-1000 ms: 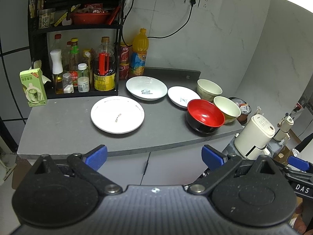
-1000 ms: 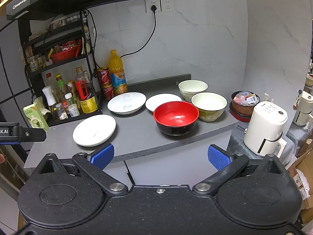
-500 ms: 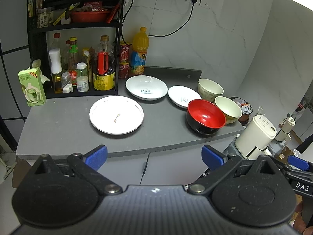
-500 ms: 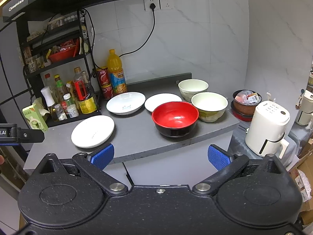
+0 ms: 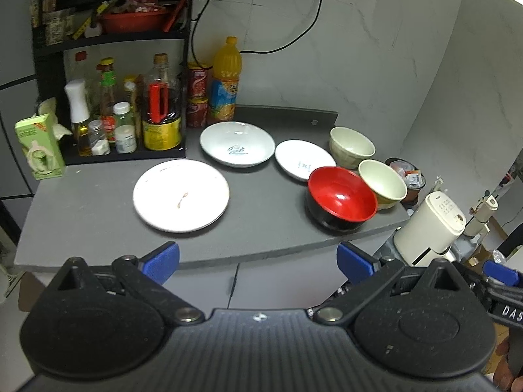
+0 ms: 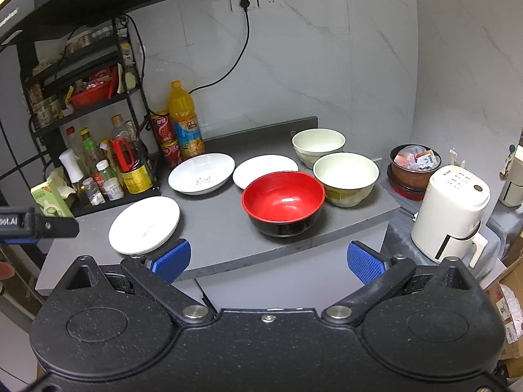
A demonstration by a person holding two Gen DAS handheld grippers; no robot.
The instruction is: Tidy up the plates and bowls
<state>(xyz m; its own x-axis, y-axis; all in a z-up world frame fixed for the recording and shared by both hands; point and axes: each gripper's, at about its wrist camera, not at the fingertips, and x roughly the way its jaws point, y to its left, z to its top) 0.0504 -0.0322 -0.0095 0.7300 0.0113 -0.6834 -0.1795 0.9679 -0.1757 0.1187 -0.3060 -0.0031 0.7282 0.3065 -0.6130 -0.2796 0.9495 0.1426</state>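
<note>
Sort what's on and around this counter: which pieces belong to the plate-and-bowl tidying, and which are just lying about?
Job:
large white plate
deep white plate
small white plate
red bowl
two cream bowls

Lying about:
orange juice bottle
red cans
rack of condiment bottles
green carton
white appliance

- open strip of grey counter (image 5: 98, 215) along the front edge, before the flat white plate (image 5: 180, 195).
- blocked at back left by the bottle rack (image 5: 111, 98).
- crowded right end: red bowl (image 6: 283, 202) touching cream bowl (image 6: 345, 178).
</note>
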